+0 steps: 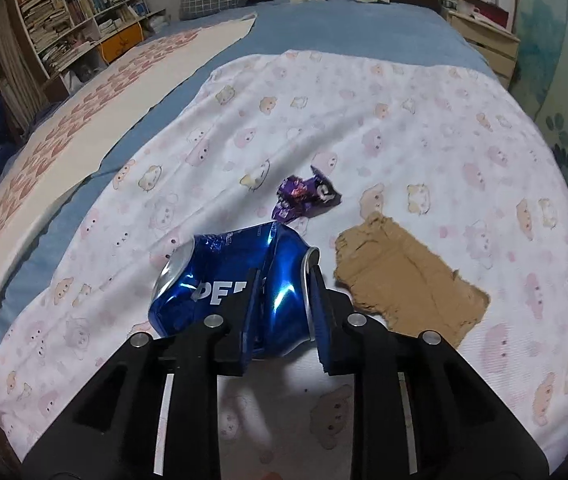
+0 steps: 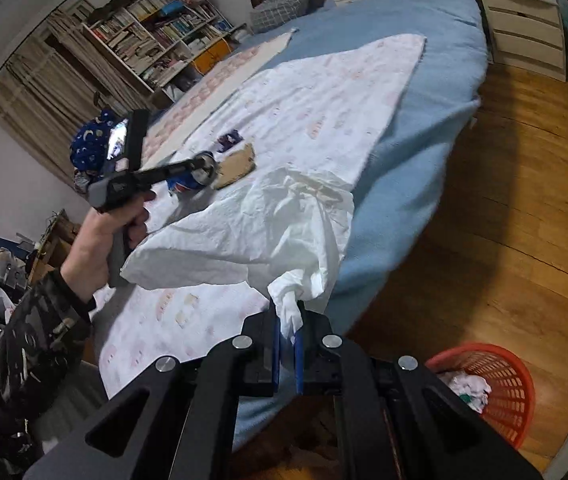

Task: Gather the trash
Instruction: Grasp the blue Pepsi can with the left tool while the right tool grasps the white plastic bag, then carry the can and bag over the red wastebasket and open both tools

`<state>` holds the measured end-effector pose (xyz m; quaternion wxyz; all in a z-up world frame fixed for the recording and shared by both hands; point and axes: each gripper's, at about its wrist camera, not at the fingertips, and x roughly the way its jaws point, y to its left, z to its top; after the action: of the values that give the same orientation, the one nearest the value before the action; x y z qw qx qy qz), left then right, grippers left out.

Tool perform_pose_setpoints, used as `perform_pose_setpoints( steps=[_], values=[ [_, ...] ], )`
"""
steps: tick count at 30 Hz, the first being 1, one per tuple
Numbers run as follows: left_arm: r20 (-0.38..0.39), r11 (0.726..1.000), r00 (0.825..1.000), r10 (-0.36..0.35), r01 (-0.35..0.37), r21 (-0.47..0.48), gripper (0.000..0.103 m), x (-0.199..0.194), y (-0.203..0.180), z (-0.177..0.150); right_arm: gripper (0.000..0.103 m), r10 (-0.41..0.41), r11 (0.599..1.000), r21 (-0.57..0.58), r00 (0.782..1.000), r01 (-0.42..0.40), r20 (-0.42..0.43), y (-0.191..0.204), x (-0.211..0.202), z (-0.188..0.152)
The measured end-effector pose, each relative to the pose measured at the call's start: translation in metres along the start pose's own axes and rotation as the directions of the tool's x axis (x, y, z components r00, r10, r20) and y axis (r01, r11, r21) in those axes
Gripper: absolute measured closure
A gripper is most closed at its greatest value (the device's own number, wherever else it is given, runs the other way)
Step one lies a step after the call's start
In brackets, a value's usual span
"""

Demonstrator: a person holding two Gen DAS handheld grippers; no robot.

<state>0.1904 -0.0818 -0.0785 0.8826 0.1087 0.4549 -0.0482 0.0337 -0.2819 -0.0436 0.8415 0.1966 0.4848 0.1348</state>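
Clamping left gripper (image 1: 284, 280) on crushed can (image 1: 228, 276) beside cardboard scrap (image 1: 403, 280); right gripper (image 2: 287, 344) pinching tissue (image 2: 260, 224). Next, probably: carry both to red basket (image 2: 503, 376).

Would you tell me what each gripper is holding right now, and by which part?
Left gripper clamps the crushed blue can at its right end; right gripper pinches the white tissue by a twisted corner.
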Motion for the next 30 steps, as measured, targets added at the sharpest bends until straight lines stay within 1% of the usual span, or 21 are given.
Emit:
perform_pose_setpoints(
  steps=[2, 3, 4, 5, 7, 10, 12, 13, 14, 15, 16, 18, 20, 21, 22, 24, 25, 27, 30],
  values=[
    [0.026, 1.0, 1.0, -0.014, 0.014, 0.004, 0.08, -0.011, -0.004, 0.001, 0.097, 0.003, 1.0, -0.01, 1.0, -0.002, 0.015, 0.0, -0.014, -0.003],
    [0.057, 0.999, 0.998, 0.018, -0.02, 0.031, 0.08, -0.025, -0.009, 0.0, 0.097, -0.004, 1.0, -0.015, 1.0, 0.004, 0.024, 0.0, -0.019, -0.003],
    [0.079, 0.998, 0.996, 0.034, -0.038, 0.049, 0.08, -0.032, -0.014, 0.001, 0.097, -0.004, 1.0, -0.007, 0.999, 0.004, 0.035, 0.0, -0.026, -0.004],
    [0.111, 0.997, 0.993, 0.033, -0.041, 0.065, 0.08, -0.048, -0.02, 0.0, 0.097, 0.0, 1.0, 0.012, 0.999, 0.0, 0.044, -0.002, -0.033, -0.004],
    [0.149, 0.996, 0.989, 0.014, -0.027, 0.084, 0.08, -0.08, -0.03, -0.003, 0.097, -0.012, 0.999, 0.039, 0.998, 0.01, 0.06, -0.004, -0.048, -0.009],
    [0.217, 0.993, 0.975, -0.048, 0.022, 0.12, 0.08, -0.144, -0.054, -0.013, 0.097, -0.017, 0.998, 0.062, 0.996, 0.012, 0.083, -0.006, -0.074, -0.018],
    [0.245, 0.985, 0.962, -0.116, 0.08, 0.154, 0.08, -0.186, -0.077, -0.021, 0.097, -0.041, 0.998, 0.055, 0.995, 0.036, 0.095, -0.006, -0.096, -0.023],
    [0.253, 0.974, 0.954, -0.162, 0.113, 0.196, 0.08, -0.214, -0.097, -0.03, 0.097, -0.056, 0.997, 0.055, 0.993, 0.051, 0.1, -0.007, -0.11, -0.027],
    [0.246, 0.967, 0.949, -0.195, 0.144, 0.212, 0.08, -0.227, -0.109, -0.036, 0.097, -0.081, 0.995, 0.059, 0.991, 0.076, 0.102, -0.01, -0.124, -0.032],
    [0.233, 0.956, 0.943, -0.239, 0.187, 0.227, 0.08, -0.24, -0.123, -0.044, 0.097, -0.102, 0.993, 0.064, 0.989, 0.095, 0.105, -0.012, -0.133, -0.035],
    [0.211, 0.939, 0.934, -0.289, 0.234, 0.251, 0.08, -0.253, -0.142, -0.054, 0.097, -0.142, 0.988, 0.072, 0.984, 0.135, 0.105, -0.018, -0.148, -0.044],
    [0.157, 0.902, 0.91, -0.383, 0.333, 0.274, 0.08, -0.267, -0.183, -0.078, 0.097, -0.182, 0.981, 0.086, 0.977, 0.173, 0.112, -0.027, -0.167, -0.054],
    [0.105, 0.876, 0.894, -0.435, 0.393, 0.279, 0.08, -0.265, -0.215, -0.096, 0.096, -0.22, 0.97, 0.13, 0.969, 0.206, 0.11, -0.044, -0.181, -0.07],
    [0.067, 0.86, 0.883, -0.464, 0.431, 0.275, 0.08, -0.258, -0.236, -0.107, 0.096, -0.233, 0.963, 0.167, 0.967, 0.214, 0.103, -0.058, -0.185, -0.081],
    [0.047, 0.853, 0.879, -0.474, 0.445, 0.274, 0.08, -0.252, -0.249, -0.115, 0.096, -0.234, 0.959, 0.186, 0.968, 0.214, 0.094, -0.065, -0.184, -0.088],
    [-0.007, 0.832, 0.87, -0.493, 0.474, 0.288, 0.08, -0.23, -0.287, -0.138, 0.096, -0.241, 0.945, 0.247, 0.968, 0.216, 0.076, -0.088, -0.178, -0.106],
    [-0.026, 0.827, 0.869, -0.495, 0.48, 0.293, 0.08, -0.222, -0.297, -0.146, 0.097, -0.247, 0.931, 0.291, 0.968, 0.222, 0.051, -0.104, -0.17, -0.122],
    [-0.088, 0.813, 0.862, -0.498, 0.5, 0.298, 0.08, -0.191, -0.325, -0.172, 0.097, -0.253, 0.914, 0.332, 0.967, 0.232, 0.021, -0.122, -0.154, -0.137],
    [-0.147, 0.809, 0.862, -0.485, 0.506, 0.298, 0.08, -0.149, -0.351, -0.201, 0.097, -0.26, 0.888, 0.382, 0.965, 0.255, -0.04, -0.154, -0.118, -0.162]
  ],
)
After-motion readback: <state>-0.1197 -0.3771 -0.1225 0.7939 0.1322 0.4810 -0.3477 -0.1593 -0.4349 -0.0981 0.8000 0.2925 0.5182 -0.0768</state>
